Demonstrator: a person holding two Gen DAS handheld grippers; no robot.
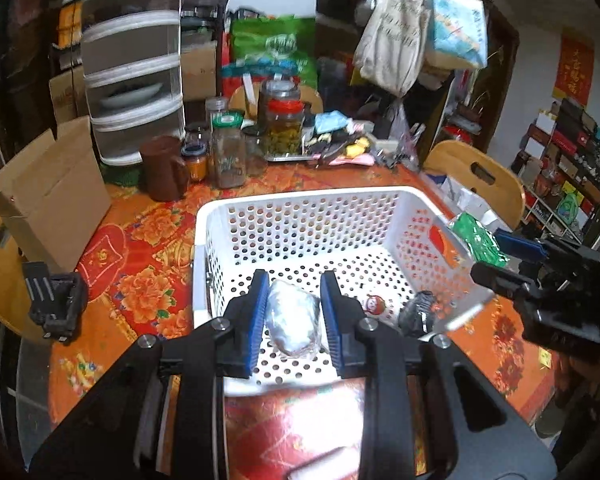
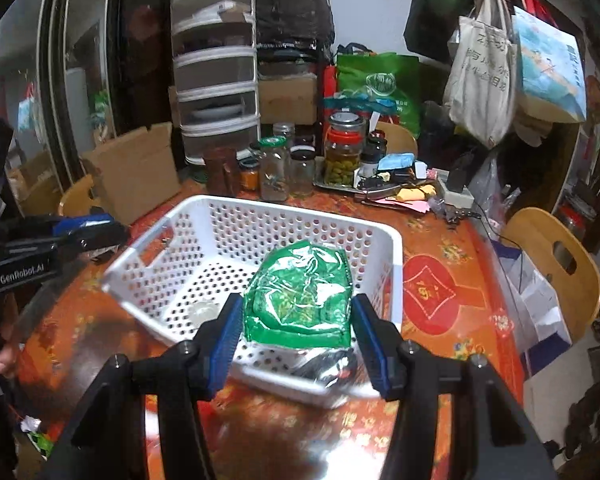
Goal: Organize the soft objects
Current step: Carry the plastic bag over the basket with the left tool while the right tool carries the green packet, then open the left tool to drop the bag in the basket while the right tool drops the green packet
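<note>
Over white basket (image 1: 300,208), left tongs (image 1: 294,312) pinch silver packet (image 1: 294,322), right tongs (image 2: 298,336) green pouch (image 2: 300,292).

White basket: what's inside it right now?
In the white basket: a silver packet between the left gripper fingers, plus a dark packet. The right gripper holds a green packet, which hides the floor beneath.

- Right gripper (image 2: 298,330) pads flank a green foil packet (image 2: 300,300), seemingly gripping it.
- Packet hangs over the white perforated basket (image 2: 228,224).
- Left gripper (image 2: 88,232) at nine o'clock.
- Jars (image 2: 276,168) at twelve o'clock.
</note>
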